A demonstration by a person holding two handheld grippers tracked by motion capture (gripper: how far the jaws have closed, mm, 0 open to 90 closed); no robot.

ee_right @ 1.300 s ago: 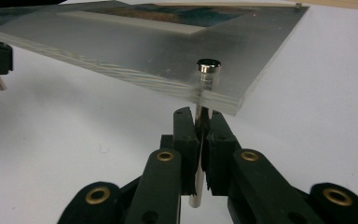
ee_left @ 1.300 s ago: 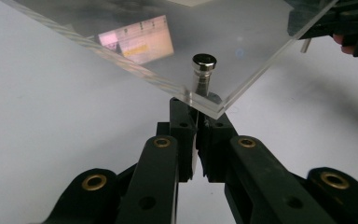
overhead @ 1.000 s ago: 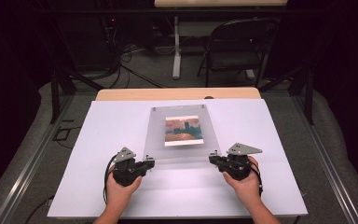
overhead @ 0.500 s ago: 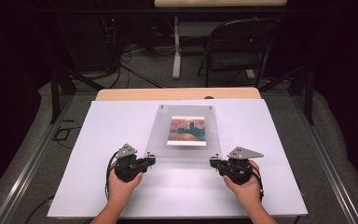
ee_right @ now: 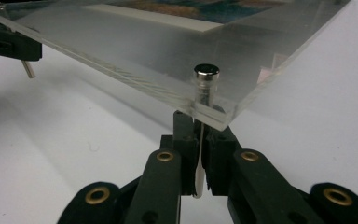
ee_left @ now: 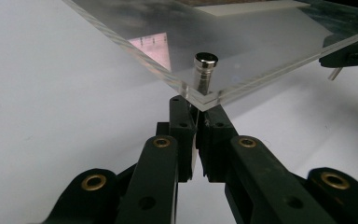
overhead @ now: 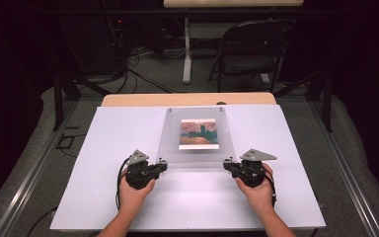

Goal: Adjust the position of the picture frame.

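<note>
A clear acrylic picture frame (overhead: 197,154) holding a small landscape print (overhead: 199,134) hangs tilted over the white board, and I hold it at its two near corners. My left gripper (overhead: 164,164) is shut on the metal corner pin (ee_left: 205,70) just under the acrylic corner (ee_left: 200,99); its jaw tips (ee_left: 198,111) are pressed together around the pin's stem. My right gripper (overhead: 227,164) is shut the same way on the other near pin (ee_right: 206,80), below the plate's corner (ee_right: 214,115). The near edge is off the table.
The white board (overhead: 123,133) covers a wooden table (overhead: 187,99). Beyond the table stand a black folding chair (overhead: 249,49) and a desk leg (overhead: 186,49), with cables on the floor. Metal rails run along both sides of the table.
Both grippers have risen slightly and moved a little away from the person, carrying the acrylic frame with them. The frame looks larger and higher than before.
</note>
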